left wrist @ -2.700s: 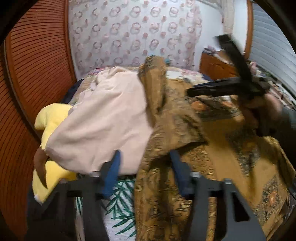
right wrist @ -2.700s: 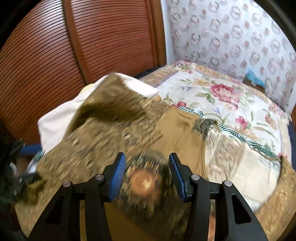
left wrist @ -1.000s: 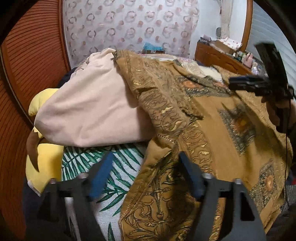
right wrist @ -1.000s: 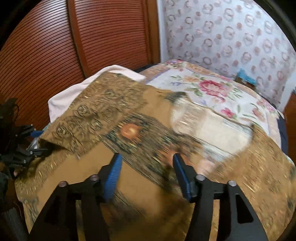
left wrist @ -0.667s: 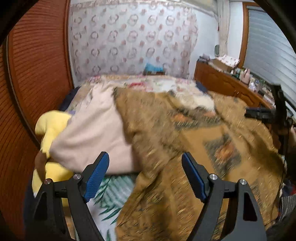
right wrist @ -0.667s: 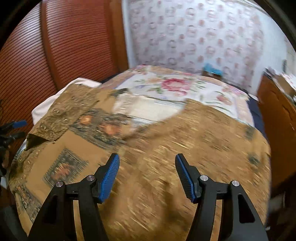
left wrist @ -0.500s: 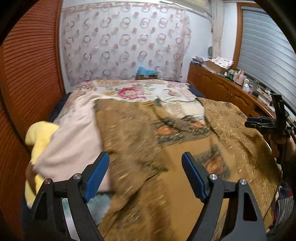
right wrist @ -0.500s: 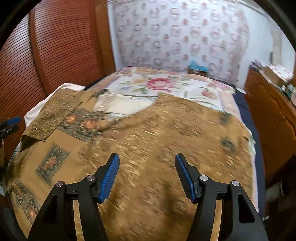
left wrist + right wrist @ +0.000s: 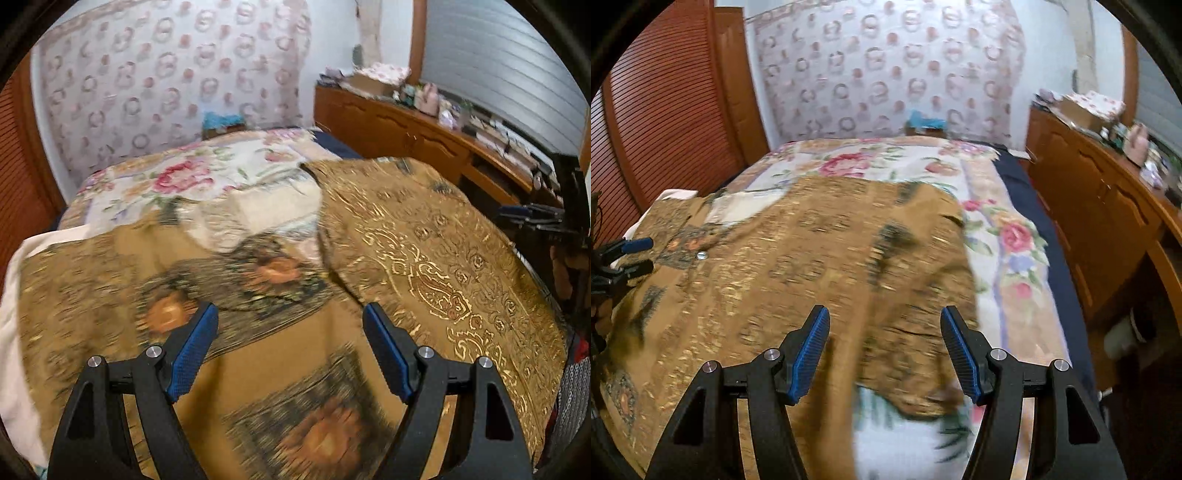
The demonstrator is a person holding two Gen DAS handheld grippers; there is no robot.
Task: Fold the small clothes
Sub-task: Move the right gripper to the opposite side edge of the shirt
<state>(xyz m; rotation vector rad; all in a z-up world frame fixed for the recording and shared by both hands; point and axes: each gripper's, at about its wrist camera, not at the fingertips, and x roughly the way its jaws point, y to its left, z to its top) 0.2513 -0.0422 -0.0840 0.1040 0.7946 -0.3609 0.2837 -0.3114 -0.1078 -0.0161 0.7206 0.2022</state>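
Brown cloth [image 9: 443,258] spread over floral bed [image 9: 177,177], dresser [image 9: 1100,206] at right, white cloth [image 9: 11,295] at left. Left claw [image 9: 290,347] & right claw [image 9: 884,347] both apart, empty. Vs 2.7 s ago: left let go of cloth, now lies flatter.

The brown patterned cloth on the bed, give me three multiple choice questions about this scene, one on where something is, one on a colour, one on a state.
1. Where does the brown cloth lie?
A. Spread over the floral bedspread
B. Hanging on the wooden cabinet
C. Folded on the floor

2. What colour are the pads on the gripper fingers?
A. Red
B. Blue
C. Yellow

3. What state is the left gripper in?
A. Shut on the cloth
C. Shut on a pillow
B. Open, holding nothing

Answers: 1 A, the cloth drapes across the bed with flowers showing beyond its edge. 2 B, both wrist views show blue ribbed pads. 3 B, the fingers stand wide apart above the cloth; the right gripper is open likewise.
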